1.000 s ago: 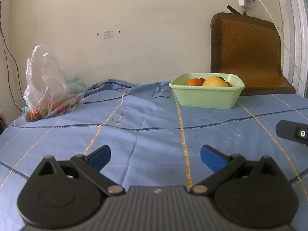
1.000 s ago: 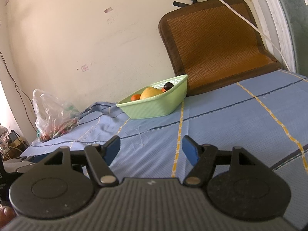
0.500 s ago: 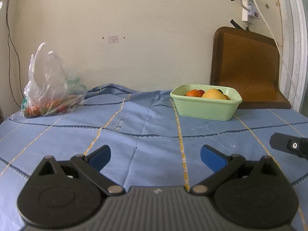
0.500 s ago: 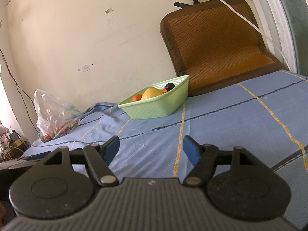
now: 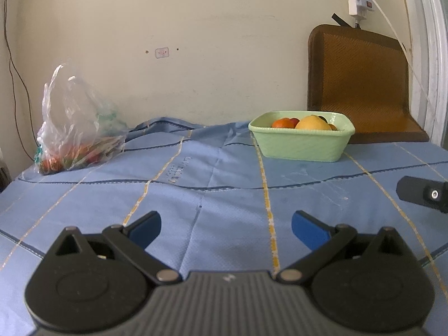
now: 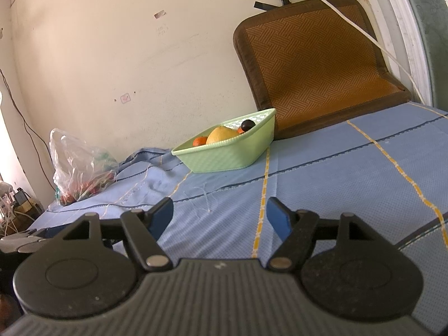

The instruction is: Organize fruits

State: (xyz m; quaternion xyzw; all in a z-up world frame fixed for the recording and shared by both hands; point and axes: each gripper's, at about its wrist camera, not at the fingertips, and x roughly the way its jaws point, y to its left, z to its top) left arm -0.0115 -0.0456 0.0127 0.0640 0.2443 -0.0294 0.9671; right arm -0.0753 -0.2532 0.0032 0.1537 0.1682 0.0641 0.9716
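Left gripper (image 5: pixel 226 225) low over the blue sheet (image 5: pixel 224 196), blue pads spread wide, only cloth between them. Right gripper (image 6: pixel 219 217) likewise parted, nothing between the pads, angled toward the basket (image 6: pixel 224 156).

Green basket (image 5: pixel 301 145) set on the sheet near the far wall, well beyond both grippers. In the basket: a large yellow fruit (image 5: pixel 312 123) in the middle, an orange fruit (image 5: pixel 281 123) touching it on the left, a dark round fruit (image 6: pixel 247 125) toward the back right, best seen from the right wrist. Something reddish behind the orange one, too small to tell.

Far left of the basket, well apart from it, a clear plastic bag (image 5: pixel 75 128) slumped against the wall, red and orange produce showing through the bottom, something green higher up; contents not clear enough to name. Rumpled fold of sheet between bag and basket, along the wall.

Right of and behind the basket, a brown woven mat (image 5: pixel 358 84) propped against the wall, lower edge resting on the sheet, just beside the basket's back corner. Above the mat, a white power strip (image 5: pixel 359 0) on the wall with a white cable running down to the right.

Right of the basket and much nearer, a black part (image 5: pixel 422 193) at the frame edge of the left view, a small screw on it.
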